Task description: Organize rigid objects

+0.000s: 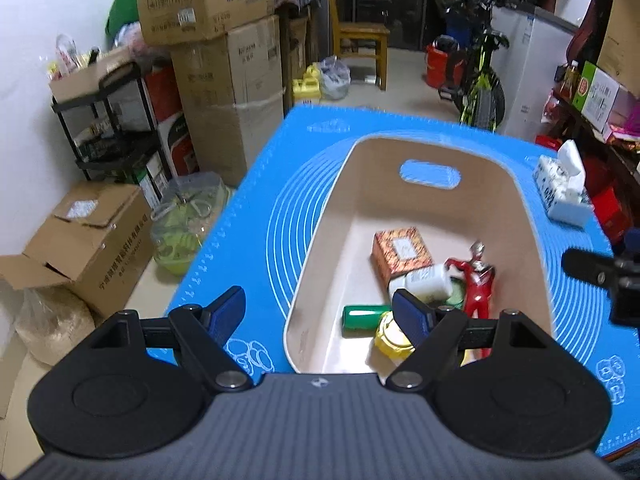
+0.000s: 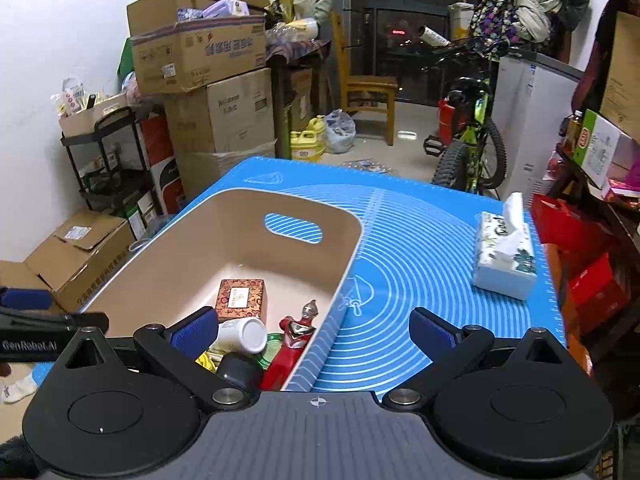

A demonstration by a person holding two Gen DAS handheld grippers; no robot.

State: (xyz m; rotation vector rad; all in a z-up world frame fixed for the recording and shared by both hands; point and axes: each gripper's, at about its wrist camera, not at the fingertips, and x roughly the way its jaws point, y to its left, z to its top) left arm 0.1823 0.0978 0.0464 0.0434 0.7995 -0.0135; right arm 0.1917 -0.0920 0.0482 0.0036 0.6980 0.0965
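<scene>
We see our left gripper (image 1: pixel 318 312) with its blue-padded jaws spread wide and nothing between them, low in the frame above a beige plastic bin with a cut-out handle (image 1: pixel 430 174). Inside the bin lie an orange patterned box (image 1: pixel 402 252), a white bottle on its side (image 1: pixel 426 280), a red and silver toy figure (image 1: pixel 478 280), a green can (image 1: pixel 362 316) and a yellow round lid (image 1: pixel 390 336). The bin sits on a blue silicone mat (image 1: pixel 248 232); a white tissue pack (image 1: pixel 562 188) rests at right.
</scene>
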